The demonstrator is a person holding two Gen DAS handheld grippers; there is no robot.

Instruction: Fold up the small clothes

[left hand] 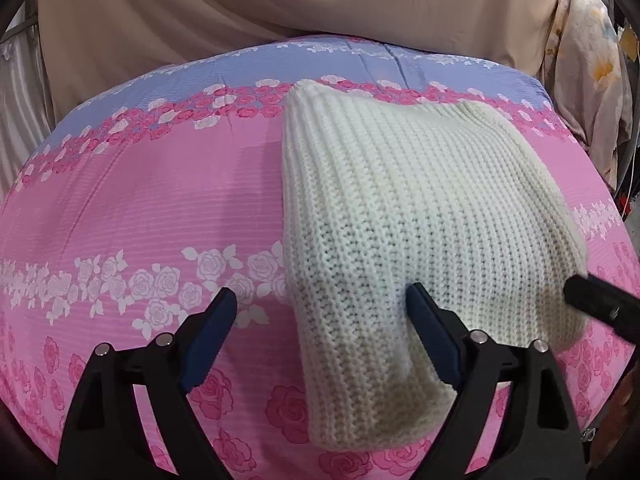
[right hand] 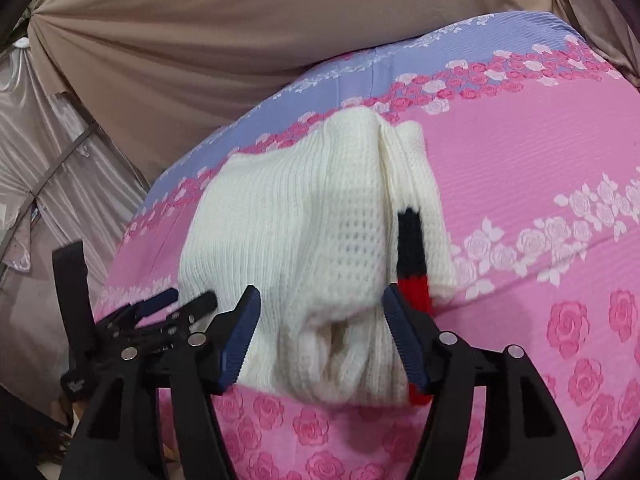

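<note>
A cream knitted garment (left hand: 400, 208) lies folded on the pink rose-patterned bed cover (left hand: 140, 200). My left gripper (left hand: 320, 304) is open, its jaws spread over the garment's near left corner, with the right blue pad (left hand: 430, 332) against the knit. In the right wrist view the same garment (right hand: 304, 220) shows a black and red striped edge (right hand: 412, 256) on its right side. My right gripper (right hand: 320, 308) is open, its jaws on either side of the garment's near end. The left gripper (right hand: 168, 312) shows at the left of that view.
A beige curtain (left hand: 240, 8) hangs behind the bed. A patterned cloth (left hand: 584, 80) hangs at the far right. The bed's far strip is lilac (right hand: 400, 52). Grey draped fabric (right hand: 48, 152) stands left of the bed.
</note>
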